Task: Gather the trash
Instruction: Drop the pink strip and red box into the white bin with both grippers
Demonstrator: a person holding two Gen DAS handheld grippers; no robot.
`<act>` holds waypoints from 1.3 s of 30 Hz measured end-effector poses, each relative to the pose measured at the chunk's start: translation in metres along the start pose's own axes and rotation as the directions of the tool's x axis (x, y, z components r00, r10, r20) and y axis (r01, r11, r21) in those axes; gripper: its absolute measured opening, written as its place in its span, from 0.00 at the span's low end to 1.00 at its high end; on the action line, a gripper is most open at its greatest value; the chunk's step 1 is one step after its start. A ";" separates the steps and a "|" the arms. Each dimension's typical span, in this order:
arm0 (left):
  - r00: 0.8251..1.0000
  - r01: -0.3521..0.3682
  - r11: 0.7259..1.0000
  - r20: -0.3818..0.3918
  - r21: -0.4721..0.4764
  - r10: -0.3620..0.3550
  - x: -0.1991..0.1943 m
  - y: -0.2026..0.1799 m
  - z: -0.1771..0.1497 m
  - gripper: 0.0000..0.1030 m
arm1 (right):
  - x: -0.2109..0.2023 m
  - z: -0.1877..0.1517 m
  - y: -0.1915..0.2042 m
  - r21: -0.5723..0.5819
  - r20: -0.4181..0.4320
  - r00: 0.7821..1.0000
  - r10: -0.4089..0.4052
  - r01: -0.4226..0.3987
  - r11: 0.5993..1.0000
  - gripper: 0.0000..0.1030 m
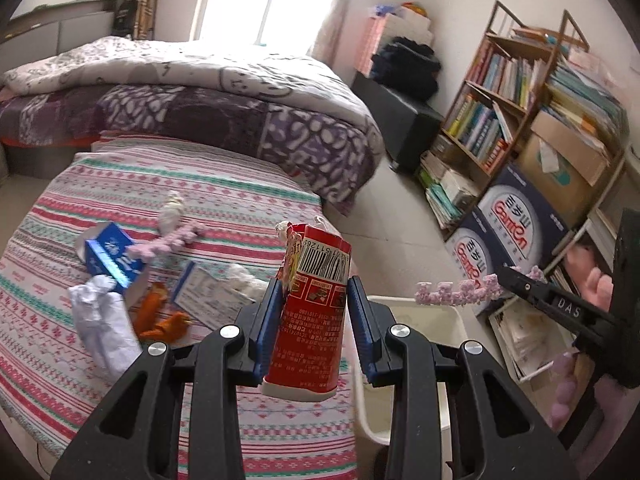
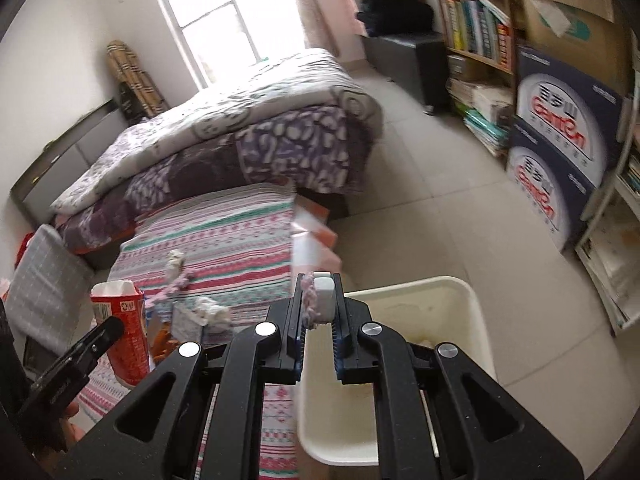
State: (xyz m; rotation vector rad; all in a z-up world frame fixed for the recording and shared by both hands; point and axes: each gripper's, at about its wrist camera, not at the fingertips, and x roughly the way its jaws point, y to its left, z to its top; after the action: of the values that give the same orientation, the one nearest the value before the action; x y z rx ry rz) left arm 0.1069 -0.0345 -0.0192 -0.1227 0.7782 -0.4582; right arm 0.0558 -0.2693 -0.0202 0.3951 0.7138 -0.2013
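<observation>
While both loads hang beside the cream bin (image 2: 460,300), each should be carried over its mouth before release. Left gripper (image 1: 316,312): clamped on red carton (image 1: 312,316), above the striped bedcover (image 1: 224,184). Right gripper (image 2: 318,300): pinched nearly closed on pink fuzzy strip (image 1: 456,292), at the bin's near edge.

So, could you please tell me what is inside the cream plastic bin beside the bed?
The cream plastic bin shows only bare, slightly stained inner walls. Its floor is hidden behind the right gripper's fingers, so contents there cannot be seen.
</observation>
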 end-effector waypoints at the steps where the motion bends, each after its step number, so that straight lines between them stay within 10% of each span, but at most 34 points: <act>1: 1.000 0.008 1.000 -0.006 0.006 -0.008 0.003 -0.004 -0.001 0.33 | -0.002 0.000 -0.004 0.004 0.000 1.000 -0.006 0.006 1.000 0.13; 28: 0.979 0.166 0.978 -0.141 0.125 -0.148 0.066 -0.105 -0.029 0.35 | -0.038 0.007 -0.094 0.095 0.100 0.969 -0.226 0.216 0.972 0.68; 39: 0.958 0.249 0.957 -0.182 0.146 -0.222 0.073 -0.125 -0.038 0.60 | -0.041 0.008 -0.104 0.110 0.131 0.946 -0.296 0.283 0.953 0.90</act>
State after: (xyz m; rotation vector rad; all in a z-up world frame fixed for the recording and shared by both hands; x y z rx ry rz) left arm 0.0817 -0.1766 -0.0593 -0.0207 0.8869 -0.7668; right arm -0.0022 -0.3654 -0.0161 0.3553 0.6172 -0.5377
